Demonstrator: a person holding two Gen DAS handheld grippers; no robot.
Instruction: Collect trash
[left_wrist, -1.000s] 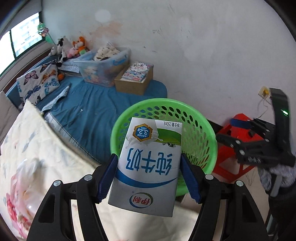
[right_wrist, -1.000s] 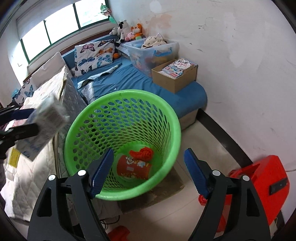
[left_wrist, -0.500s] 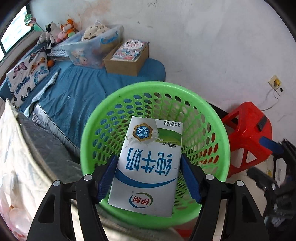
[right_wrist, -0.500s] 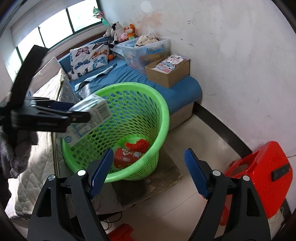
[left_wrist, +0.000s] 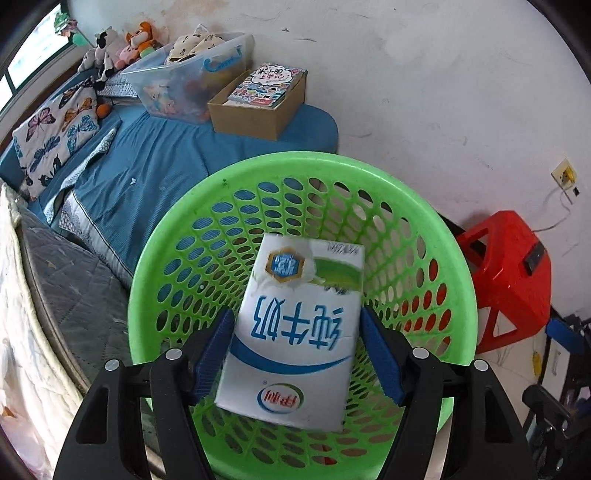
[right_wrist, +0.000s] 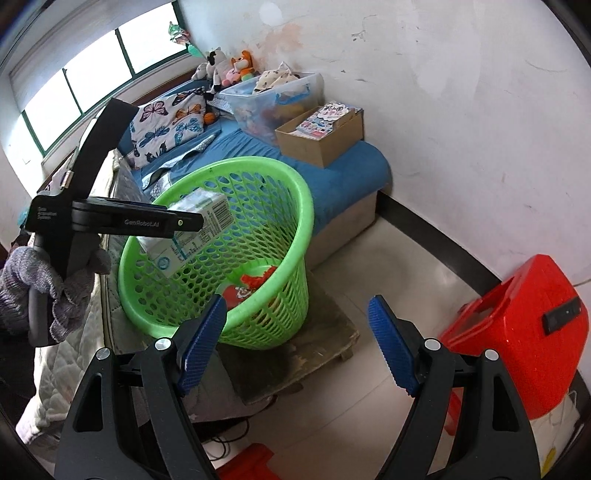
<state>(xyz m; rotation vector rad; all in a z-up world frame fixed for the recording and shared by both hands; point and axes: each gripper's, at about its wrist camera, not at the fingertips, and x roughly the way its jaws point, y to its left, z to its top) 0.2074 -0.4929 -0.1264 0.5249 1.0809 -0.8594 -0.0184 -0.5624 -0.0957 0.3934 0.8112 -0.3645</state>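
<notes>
Since a second ago the left tongs (left_wrist: 295, 354), pinching the milk carton (left_wrist: 295, 332), have come over the green basket (left_wrist: 424, 221) at frame centre, ready to drop; right tongs (right_wrist: 295, 347) spread, empty.

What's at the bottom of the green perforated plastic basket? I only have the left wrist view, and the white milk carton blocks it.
Observer: A red printed packet and a crumpled red scrap lie on the bottom of the green perforated plastic basket.
Operator: What's the basket standing on?
Observer: A low, worn wooden board.
Operator: Right tool free?
Observer: Yes. The right tool is open and empty, hovering short of the basket.
</notes>
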